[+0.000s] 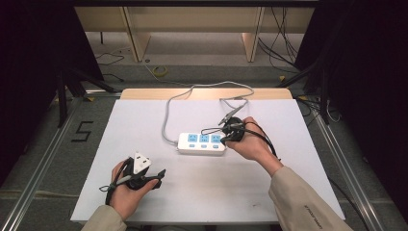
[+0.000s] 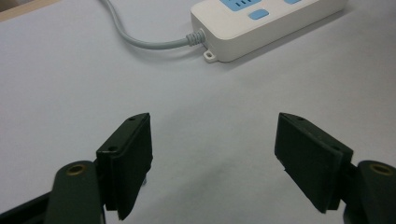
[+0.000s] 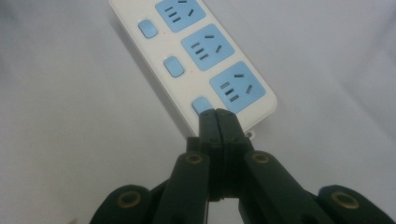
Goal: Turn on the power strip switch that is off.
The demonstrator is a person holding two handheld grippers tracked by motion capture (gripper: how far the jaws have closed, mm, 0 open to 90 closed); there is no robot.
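A white power strip with three blue sockets lies mid-frame on the worktop. The right claw, pressed together, meets its nearest switch; the left claw gapes apart, lower left.

White table on grey floor, "5" mark left. Wooden bench legs far, cables far right, dark curtains both sides.

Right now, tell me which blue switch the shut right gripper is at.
The end switch beside the last socket; the right gripper tips sit on it, the other two lie beyond.
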